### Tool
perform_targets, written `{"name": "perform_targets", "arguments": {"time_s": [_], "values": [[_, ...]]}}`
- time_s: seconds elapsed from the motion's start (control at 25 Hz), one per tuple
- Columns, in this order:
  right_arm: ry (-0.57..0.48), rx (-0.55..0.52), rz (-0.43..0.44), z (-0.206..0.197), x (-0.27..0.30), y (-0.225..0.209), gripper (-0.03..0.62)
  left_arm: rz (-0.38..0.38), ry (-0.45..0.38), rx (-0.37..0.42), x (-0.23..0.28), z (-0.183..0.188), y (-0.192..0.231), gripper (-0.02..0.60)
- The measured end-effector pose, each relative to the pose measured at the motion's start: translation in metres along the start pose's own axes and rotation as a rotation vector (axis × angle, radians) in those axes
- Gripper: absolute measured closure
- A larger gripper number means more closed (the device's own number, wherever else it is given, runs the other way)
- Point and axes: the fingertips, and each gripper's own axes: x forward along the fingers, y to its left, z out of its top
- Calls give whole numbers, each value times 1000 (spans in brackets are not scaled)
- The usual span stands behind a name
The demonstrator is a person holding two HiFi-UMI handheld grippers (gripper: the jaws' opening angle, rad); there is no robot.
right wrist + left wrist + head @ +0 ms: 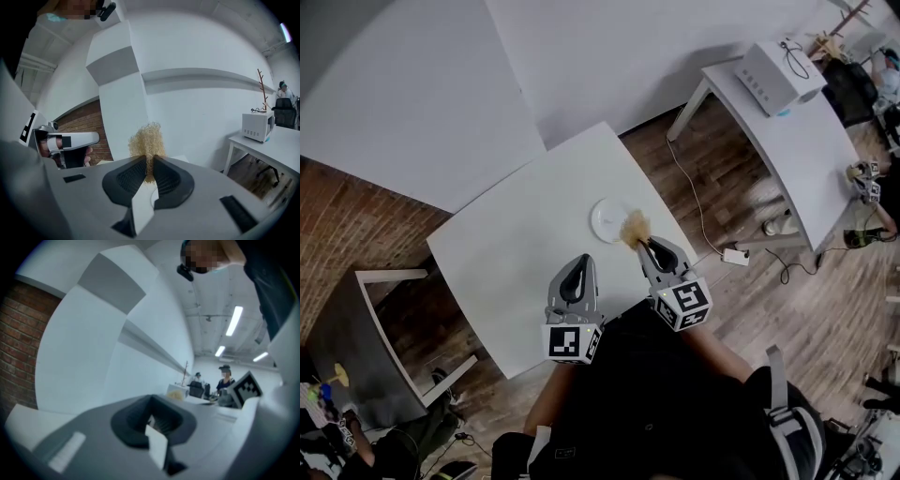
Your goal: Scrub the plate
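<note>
Toward the far right side of the white surface [516, 253] lies the round white plate [602, 217]. A tan, wiry scrubber [635, 228] sits over its near right rim; I cannot tell whether they touch. The right gripper [645, 244] has its jaws clamped on that scrubber [146, 140], whose tuft sticks out past the tips, so the plate lies just ahead of them. The left gripper [579, 262] hovers nearer me, apart from the plate, jaws together on nothing.
</note>
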Motion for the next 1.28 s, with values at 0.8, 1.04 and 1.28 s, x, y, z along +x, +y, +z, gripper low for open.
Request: {"name": "perform_targets", "arguments": {"time_s": [0.8, 1.04, 1.28], "values": [[8, -23, 39, 8, 8, 2, 554, 6, -16, 13, 9, 10, 6, 580], [14, -26, 47, 7, 10, 3, 554, 13, -17, 11, 10, 10, 7, 581], [20, -37, 56, 8, 13, 4, 554, 14, -16, 5, 12, 8, 8, 581]]}}
